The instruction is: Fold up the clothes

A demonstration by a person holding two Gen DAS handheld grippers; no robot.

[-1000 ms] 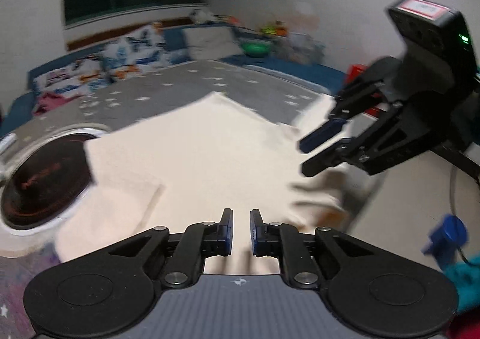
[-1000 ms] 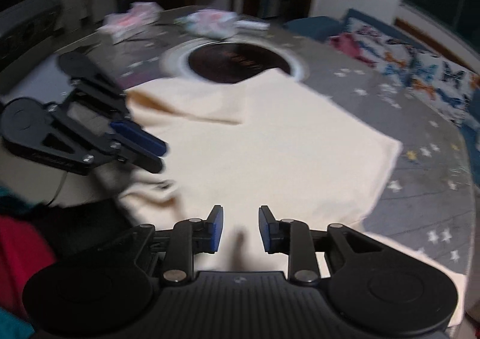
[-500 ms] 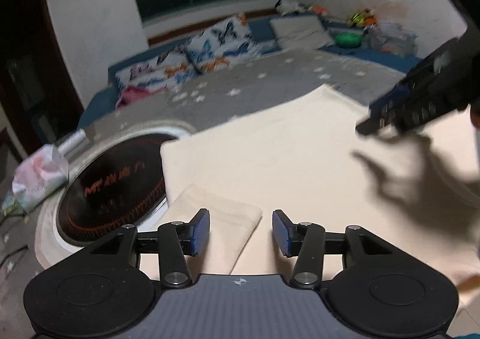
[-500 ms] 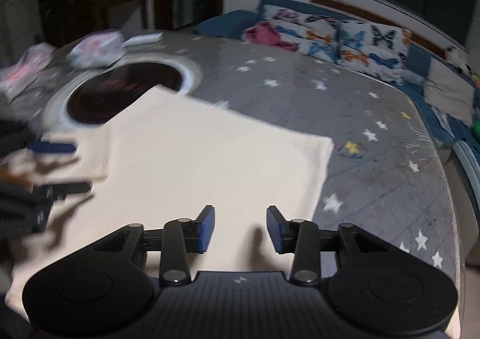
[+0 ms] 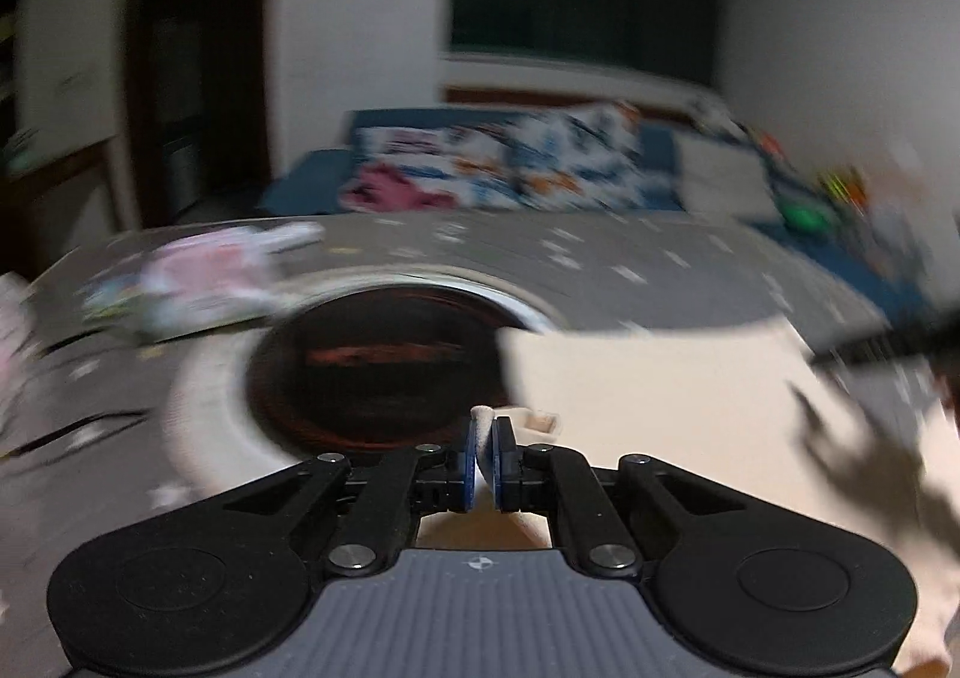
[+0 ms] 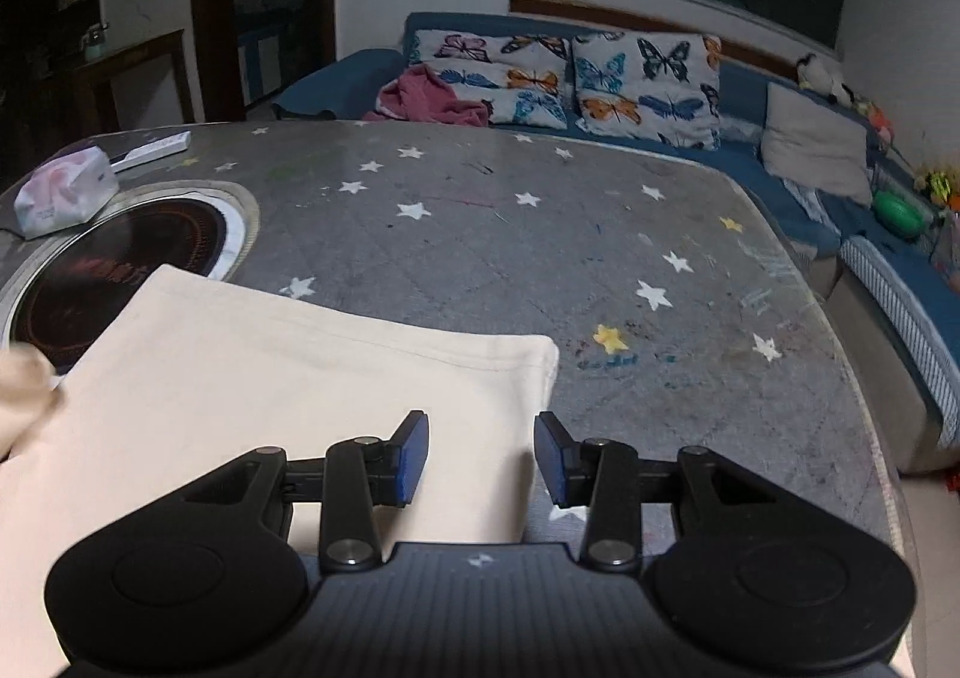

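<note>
A cream garment point(image 6: 300, 378) lies flat on the grey star-patterned table point(image 6: 540, 258). In the blurred left wrist view, my left gripper point(image 5: 483, 456) is shut on a fold of the cream garment point(image 5: 660, 408) at its left edge; a tab of cloth sticks up between the pads. My right gripper point(image 6: 483, 459) stands open low over the garment's near right edge, one pad above the cloth and the other above bare table. Nothing is pressed between its pads. A dark blur at the right of the left wrist view is the right gripper point(image 5: 888, 342).
A round black hob point(image 6: 114, 270) with a pale ring is set in the table, partly under the garment's far left corner. A tissue pack point(image 6: 66, 192) and a remote point(image 6: 156, 147) lie beyond it. A blue sofa point(image 6: 600, 72) with butterfly cushions runs behind the table.
My left gripper has swung left toward the hob and closed on the folded cloth that lay between its open pads. My right gripper slid right to the garment's right edge.
</note>
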